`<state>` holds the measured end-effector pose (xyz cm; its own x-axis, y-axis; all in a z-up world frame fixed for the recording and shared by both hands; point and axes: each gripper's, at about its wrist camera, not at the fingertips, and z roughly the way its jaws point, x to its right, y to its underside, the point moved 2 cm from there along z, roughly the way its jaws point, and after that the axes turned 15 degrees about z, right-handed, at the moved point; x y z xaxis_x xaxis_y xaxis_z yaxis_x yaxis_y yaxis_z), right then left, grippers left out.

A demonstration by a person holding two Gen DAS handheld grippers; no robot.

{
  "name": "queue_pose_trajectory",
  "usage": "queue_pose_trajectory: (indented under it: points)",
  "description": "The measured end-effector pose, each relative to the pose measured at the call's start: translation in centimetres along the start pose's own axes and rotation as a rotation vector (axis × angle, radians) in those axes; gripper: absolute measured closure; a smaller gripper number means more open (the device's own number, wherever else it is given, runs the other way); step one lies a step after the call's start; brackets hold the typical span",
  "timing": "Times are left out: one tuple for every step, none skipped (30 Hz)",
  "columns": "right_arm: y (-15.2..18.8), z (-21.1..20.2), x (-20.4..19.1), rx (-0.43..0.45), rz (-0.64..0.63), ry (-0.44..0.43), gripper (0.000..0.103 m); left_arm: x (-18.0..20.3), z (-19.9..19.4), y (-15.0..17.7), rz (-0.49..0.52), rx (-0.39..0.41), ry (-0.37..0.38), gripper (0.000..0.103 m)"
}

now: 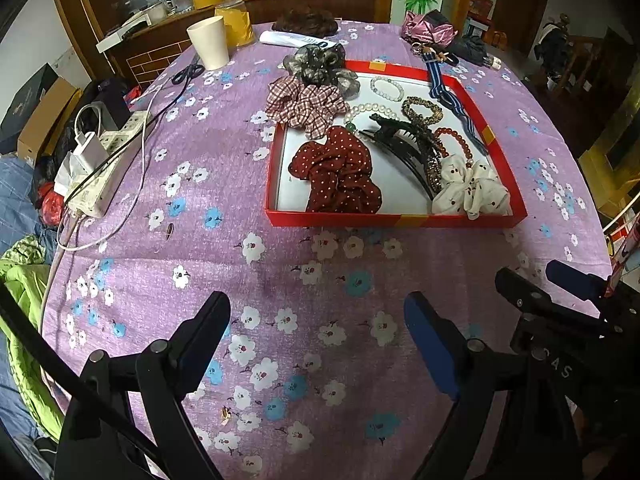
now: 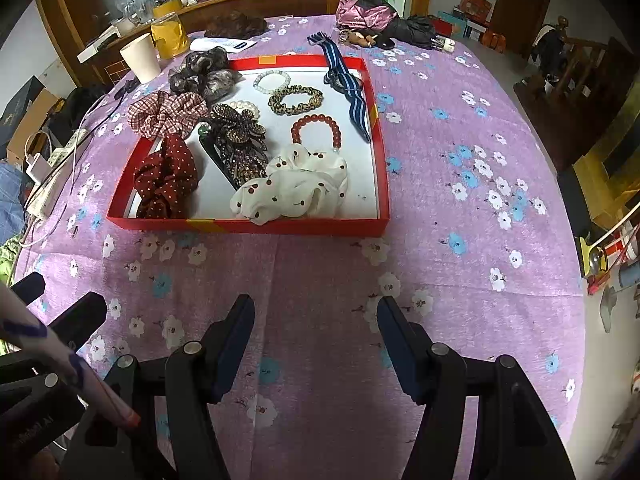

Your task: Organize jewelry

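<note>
Cloth [image 2: 460,240]: purple, white and blue flowers.
Tray [image 2: 248,226]: red rim, white floor.
Scrunchie [image 2: 166,180]: dark red, white dots.
Second scrunchie [image 2: 292,188]: cream, dark cherries.
Third scrunchie [image 2: 168,114]: red-white check.
Strap [image 2: 348,88]: blue, white stripes.
Cup [image 1: 209,42]: cream.

Both wrist views look forward and down across the table [image 1: 224,184], from near its front edge. The left view sits further left; both share the red tray [image 1: 392,221] [image 2: 248,226] mid-table.

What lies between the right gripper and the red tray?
Only bare flowered tablecloth lies between the right gripper and the red tray, as the right wrist view shows.
</note>
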<state>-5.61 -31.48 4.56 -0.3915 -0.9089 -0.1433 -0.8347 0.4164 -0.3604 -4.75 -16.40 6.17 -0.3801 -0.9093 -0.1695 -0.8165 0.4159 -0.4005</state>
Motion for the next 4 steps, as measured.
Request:
queue_pose_trajectory:
  points:
    - [0.01, 0.07, 0.01, -0.002, 0.001, 0.001, 0.036, 0.00, 0.07, 0.01, 0.000, -0.002, 0.001, 0.016]
    - [0.03, 0.15, 0.04, -0.005, 0.002, 0.001, 0.036, -0.02, 0.17, 0.00, 0.000, -0.004, 0.002, 0.016]
    - [0.03, 0.22, 0.04, -0.007, 0.003, 0.002, 0.036, -0.04, 0.27, -0.01, 0.000, -0.005, 0.004, 0.016]
    - [0.05, 0.30, 0.04, -0.010, 0.004, 0.003, 0.036, -0.05, 0.34, -0.02, 0.001, -0.007, 0.005, 0.016]
